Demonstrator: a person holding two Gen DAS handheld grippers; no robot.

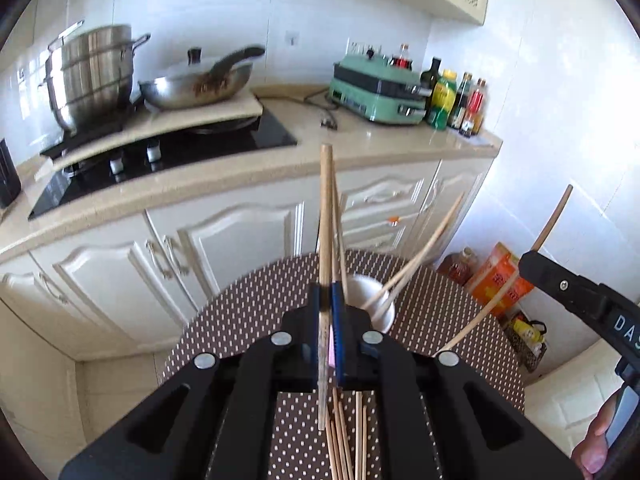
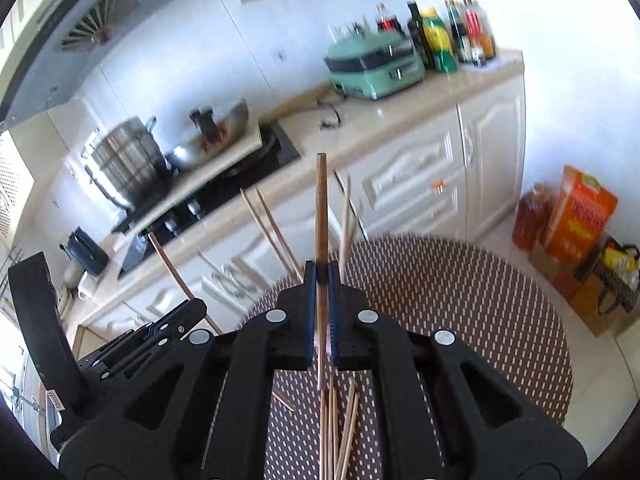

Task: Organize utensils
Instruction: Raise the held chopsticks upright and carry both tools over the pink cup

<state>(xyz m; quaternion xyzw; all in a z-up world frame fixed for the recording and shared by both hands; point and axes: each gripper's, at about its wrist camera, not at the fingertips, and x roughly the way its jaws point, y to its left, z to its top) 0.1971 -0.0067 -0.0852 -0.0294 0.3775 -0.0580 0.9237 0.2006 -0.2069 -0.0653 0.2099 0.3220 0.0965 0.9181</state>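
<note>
We hold left tool (image 1: 330, 300) and right tool (image 2: 321, 280) each pinching one chopstick (image 1: 326, 216) above dotted counter (image 2: 460, 300); white cup (image 1: 384, 300) holds more.

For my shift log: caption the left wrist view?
Left claw shut on a chopstick above the dotted table, white cup beyond.

You are working with two matching black grippers. The left gripper (image 1: 329, 292) is showing chunky angular black linkage arms with triangular cut-outs, four round silver pivot pins (image 1: 281, 338), and blue liners running along the inner faces of its narrow fingers (image 1: 338, 312), with a touch of pink behind them. The right gripper (image 2: 321, 276) is wearing the same black frame, silver pins and blue finger liners. Seen from the left camera, its side is carrying a small silver screw and white letters "DAS".
</note>
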